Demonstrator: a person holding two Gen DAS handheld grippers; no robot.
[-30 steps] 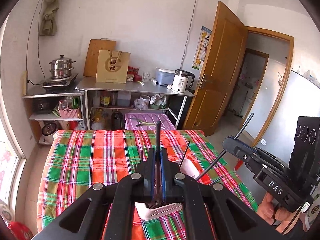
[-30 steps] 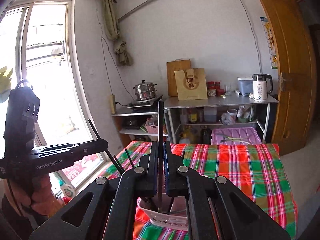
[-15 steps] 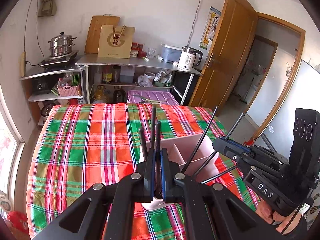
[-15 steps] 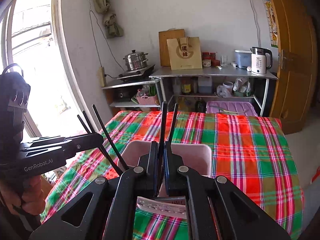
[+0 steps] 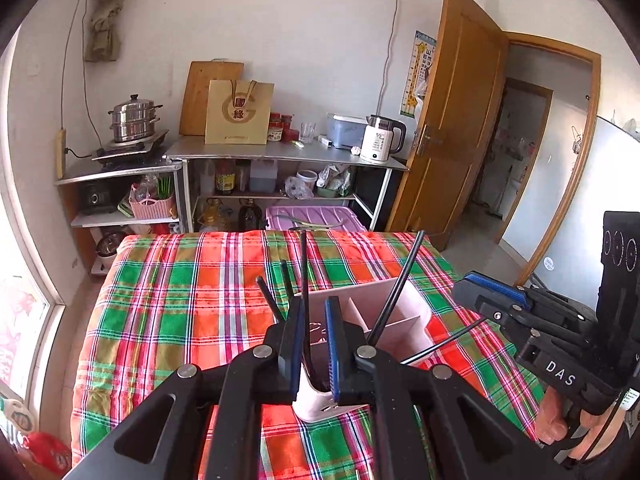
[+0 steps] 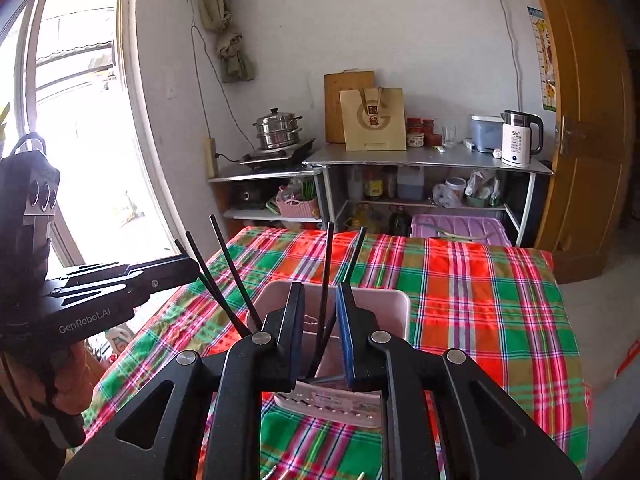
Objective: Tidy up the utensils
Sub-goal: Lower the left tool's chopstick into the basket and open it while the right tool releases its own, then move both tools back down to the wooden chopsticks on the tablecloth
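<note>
A pale pink utensil holder (image 5: 360,316) with dividers stands on the plaid tablecloth (image 5: 180,300). Several black chopsticks (image 5: 303,276) stand in it, leaning outward. My left gripper (image 5: 313,316) is open just above the holder's near compartment, with one chopstick loose between its fingers. In the right wrist view the holder (image 6: 384,312) sits under my right gripper (image 6: 320,304), which is open with two chopsticks (image 6: 326,276) standing free between its fingers. Each gripper shows in the other's view: the right gripper (image 5: 472,284) and the left gripper (image 6: 188,268).
Beyond the table stand a metal shelf unit (image 5: 280,156) with a kettle (image 5: 380,140), a paper bag (image 5: 238,114) and a steamer pot (image 5: 134,118). A purple bin (image 5: 316,216) sits below. A wooden door (image 5: 448,120) is right, a window (image 6: 80,120) left.
Both grippers tilted down over the holder and opened from shut, letting go of the chopsticks, which now stand in the holder.
</note>
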